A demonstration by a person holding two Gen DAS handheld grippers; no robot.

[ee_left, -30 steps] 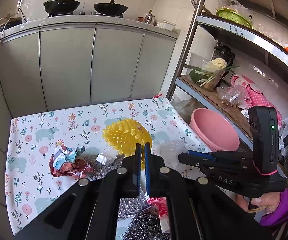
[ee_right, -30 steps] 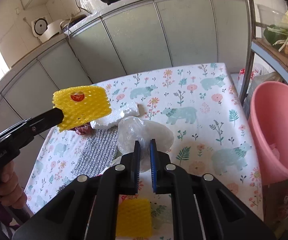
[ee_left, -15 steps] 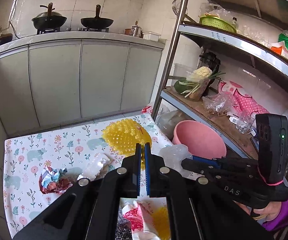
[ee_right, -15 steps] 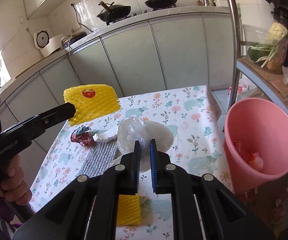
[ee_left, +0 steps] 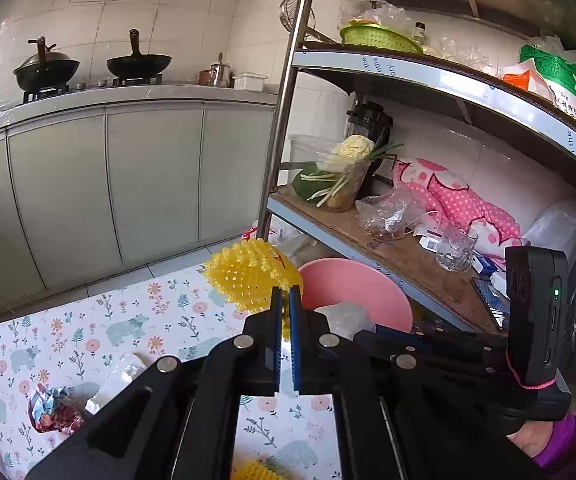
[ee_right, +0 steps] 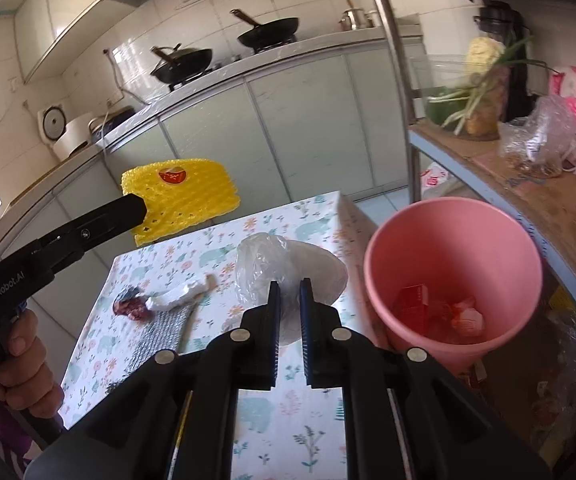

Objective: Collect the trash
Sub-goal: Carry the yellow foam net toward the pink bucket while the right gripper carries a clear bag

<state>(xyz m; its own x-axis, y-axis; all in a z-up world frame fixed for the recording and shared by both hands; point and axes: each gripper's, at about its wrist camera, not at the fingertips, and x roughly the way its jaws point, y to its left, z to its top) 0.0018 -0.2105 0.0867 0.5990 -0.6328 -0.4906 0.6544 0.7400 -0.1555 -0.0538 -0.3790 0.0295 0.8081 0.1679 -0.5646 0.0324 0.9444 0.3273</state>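
A: What is the left gripper [ee_left: 284, 300] holding?

B: The yellow net [ee_right: 180, 196]. Its jaws are clamped tight on one edge, and the net hangs in the air above the table's [ee_right: 320, 220] far left corner.

A: And the right gripper [ee_right: 288, 292]?

B: Clamped on the clear bag [ee_right: 288, 268], lifted off the cloth near the table's right edge.

A: Where's the bin [ee_right: 452, 276]?

B: Pink, on the floor just beside the table's right edge, under the shelf [ee_right: 528, 184]. There's red rubbish in the bottom.

A: Anything left on the table?

B: A crumpled wrapper [ee_right: 130, 306] and a white foam scrap [ee_right: 176, 298] near the left edge, touching a grey mesh pad [ee_right: 160, 336]. Another yellow net piece [ee_left: 254, 470] lies at the near edge.
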